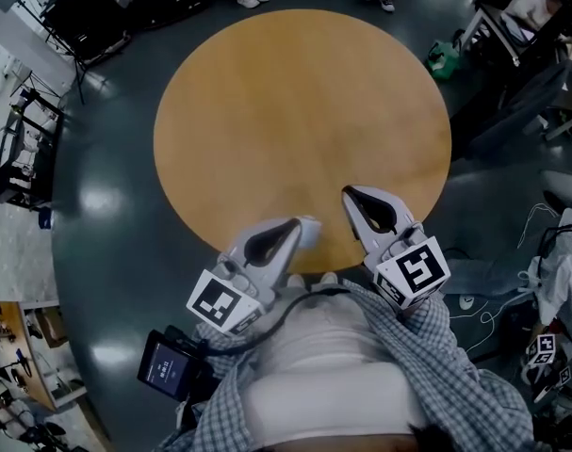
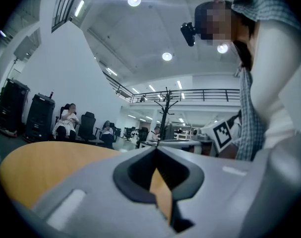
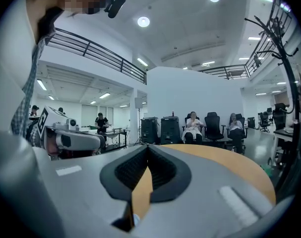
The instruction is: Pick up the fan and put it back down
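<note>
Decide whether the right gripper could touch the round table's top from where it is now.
Probably yes. The right gripper hangs over the table near its close edge, fingers together, and nothing lies between it and the bare wood.

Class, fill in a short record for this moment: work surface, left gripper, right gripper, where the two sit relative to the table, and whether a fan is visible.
Surface: round wooden table, top bare in the head view
Left gripper: jaws together, nothing between them
Right gripper: jaws together, nothing between them
Position: both tips over the table's near edge, side by side, not touching each other
Fan: not visible in any view
Background: seated people beyond the table
</note>
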The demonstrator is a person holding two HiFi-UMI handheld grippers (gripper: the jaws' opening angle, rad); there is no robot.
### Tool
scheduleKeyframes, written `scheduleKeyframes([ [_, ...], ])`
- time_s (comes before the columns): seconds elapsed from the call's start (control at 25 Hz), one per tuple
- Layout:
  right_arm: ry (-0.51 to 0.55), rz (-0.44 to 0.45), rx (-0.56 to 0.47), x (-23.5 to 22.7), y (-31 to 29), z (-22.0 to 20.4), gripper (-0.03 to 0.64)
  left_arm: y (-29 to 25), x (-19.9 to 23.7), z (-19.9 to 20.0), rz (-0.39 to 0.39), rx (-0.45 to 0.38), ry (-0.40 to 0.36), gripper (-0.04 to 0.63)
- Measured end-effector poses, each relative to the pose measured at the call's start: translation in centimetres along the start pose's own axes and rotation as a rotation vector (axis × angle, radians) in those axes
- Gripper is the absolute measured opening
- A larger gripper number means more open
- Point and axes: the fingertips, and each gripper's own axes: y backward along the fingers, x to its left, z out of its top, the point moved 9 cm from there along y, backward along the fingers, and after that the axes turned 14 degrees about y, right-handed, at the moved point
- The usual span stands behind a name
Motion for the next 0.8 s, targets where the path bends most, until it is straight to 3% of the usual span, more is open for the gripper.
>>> scheduleKeyframes([
  [0.8,-0.004,0.022,0.012,0.57,-0.06,-0.15,0.003,0.33,-0.3,-0.15,0.004,0.008,-0.006,-0.002],
])
